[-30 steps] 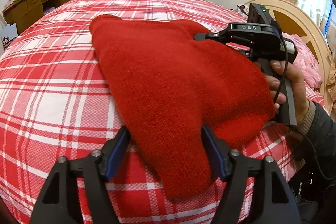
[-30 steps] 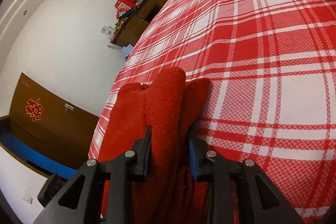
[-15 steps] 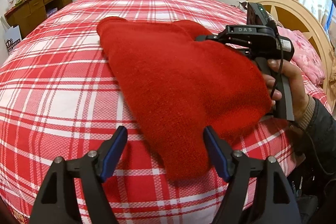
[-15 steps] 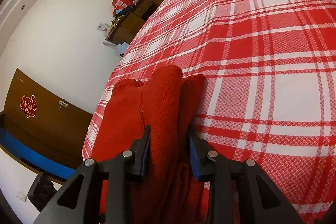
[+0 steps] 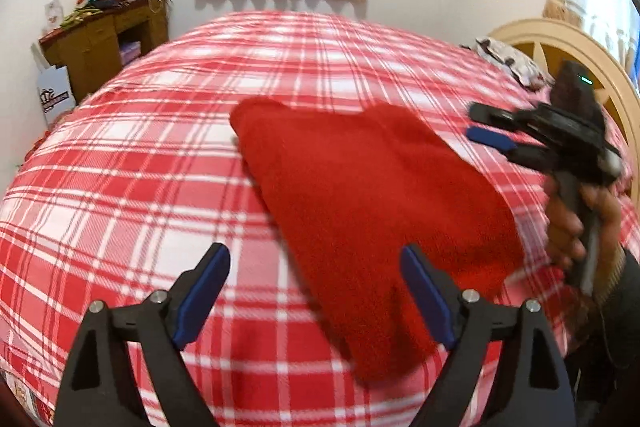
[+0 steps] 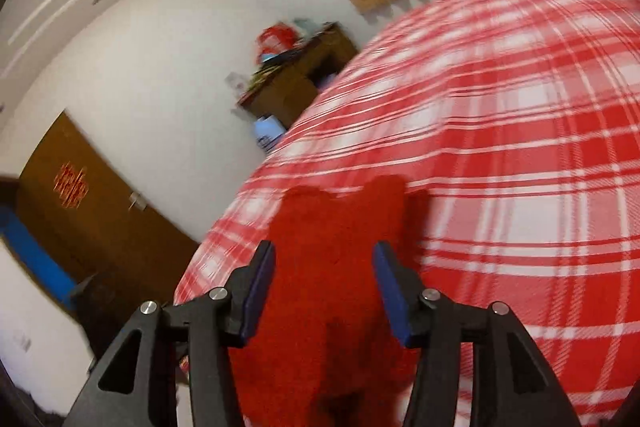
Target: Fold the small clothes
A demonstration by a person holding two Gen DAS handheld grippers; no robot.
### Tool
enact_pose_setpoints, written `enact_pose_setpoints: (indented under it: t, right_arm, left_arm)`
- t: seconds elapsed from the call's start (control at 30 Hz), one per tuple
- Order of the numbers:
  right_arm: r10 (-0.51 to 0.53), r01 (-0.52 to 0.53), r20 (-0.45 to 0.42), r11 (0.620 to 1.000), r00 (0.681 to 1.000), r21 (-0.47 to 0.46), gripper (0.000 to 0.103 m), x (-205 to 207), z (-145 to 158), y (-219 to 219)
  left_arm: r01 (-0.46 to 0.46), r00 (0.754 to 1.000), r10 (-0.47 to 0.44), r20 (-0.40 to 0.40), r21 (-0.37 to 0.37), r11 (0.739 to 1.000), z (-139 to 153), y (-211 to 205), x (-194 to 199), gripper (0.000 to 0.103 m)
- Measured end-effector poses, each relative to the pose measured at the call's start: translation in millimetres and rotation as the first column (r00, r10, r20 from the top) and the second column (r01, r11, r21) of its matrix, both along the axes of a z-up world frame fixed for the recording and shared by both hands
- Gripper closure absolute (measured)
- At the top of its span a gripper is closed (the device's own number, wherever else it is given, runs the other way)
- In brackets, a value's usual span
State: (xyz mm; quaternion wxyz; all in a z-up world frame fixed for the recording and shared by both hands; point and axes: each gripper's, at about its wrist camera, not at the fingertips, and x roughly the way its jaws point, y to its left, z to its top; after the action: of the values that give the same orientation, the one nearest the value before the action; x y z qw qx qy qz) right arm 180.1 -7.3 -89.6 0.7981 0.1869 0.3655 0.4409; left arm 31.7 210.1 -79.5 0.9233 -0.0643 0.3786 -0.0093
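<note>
Across the near part of the bed (image 5: 120,187), on its red-and-white checked cover, lies a folded red garment (image 5: 380,203) of thick, fuzzy knit, a rough wedge whose narrow end reaches toward the near edge. The left gripper (image 5: 316,291), black with blue pads, hovers over that end, its jaws just opened wider and wide apart, pressing on nothing. The right gripper (image 5: 486,129), held in a hand (image 5: 572,227) toward the wooden headboard (image 5: 560,39), has also just been opening; its pads stand clear of the cloth, as its own camera shows (image 6: 324,287). No writing is legible on either tool. A brown desk (image 5: 108,35) stands by the far wall.
</note>
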Motion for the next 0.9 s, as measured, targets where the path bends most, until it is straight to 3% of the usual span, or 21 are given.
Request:
enact_pose_setpoints:
  t: [0.1,0.2,0.3,0.33,0.43,0.53,0.63,0.73,0.9]
  right_arm:
    - [0.087,-0.088,-0.013,0.996,0.996,-0.011,0.05,-10,-6,17]
    - [0.05,-0.058,-0.083,0.994,0.995,-0.088,0.05,-4,-31,23]
    - [0.048,-0.053,-0.12,0.998,0.992,-0.04,0.05,0,-44,16]
    - [0.049,-0.053,-0.132,0.998,0.99,-0.032,0.05,1,-45,15]
    - [0.031,-0.039,-0.126,0.997,0.992,-0.065,0.05,-3,-40,17]
    - [-0.039,0.029,-0.075,0.991,0.996,-0.127,0.05,-19,-22,12]
    - [-0.146,0.153,0.052,0.972,0.988,-0.176,0.042,-43,4,2]
    - [-0.253,0.289,0.185,0.936,0.95,-0.202,0.04,-69,29,-8]
    - [-0.324,0.383,0.294,0.908,0.899,-0.172,0.035,-100,64,-22]
  left_arm:
    - [-0.04,0.999,0.04,0.006,-0.028,0.999,-4,3,14,0.014]
    - [-0.064,0.998,0.064,-0.003,-0.042,0.997,-14,3,27,0.014]
    - [-0.072,0.997,0.071,-0.029,-0.021,0.997,-27,0,32,0.011]
    - [-0.079,0.996,0.079,-0.029,0.001,0.997,-32,-1,33,0.005]
    - [-0.1,0.995,0.1,-0.027,0.006,0.995,-42,1,28,0.0]
    - [-0.119,0.992,0.117,-0.04,-0.057,0.991,-42,8,24,0.0]
    - [-0.132,0.991,0.132,-0.027,-0.019,0.991,-27,5,14,0.0]
    - [-0.136,0.99,0.134,0.039,0.03,0.99,-4,-2,0,0.0]
    - [-0.121,0.982,0.111,0.156,0.055,0.991,37,-15,-17,0.0]
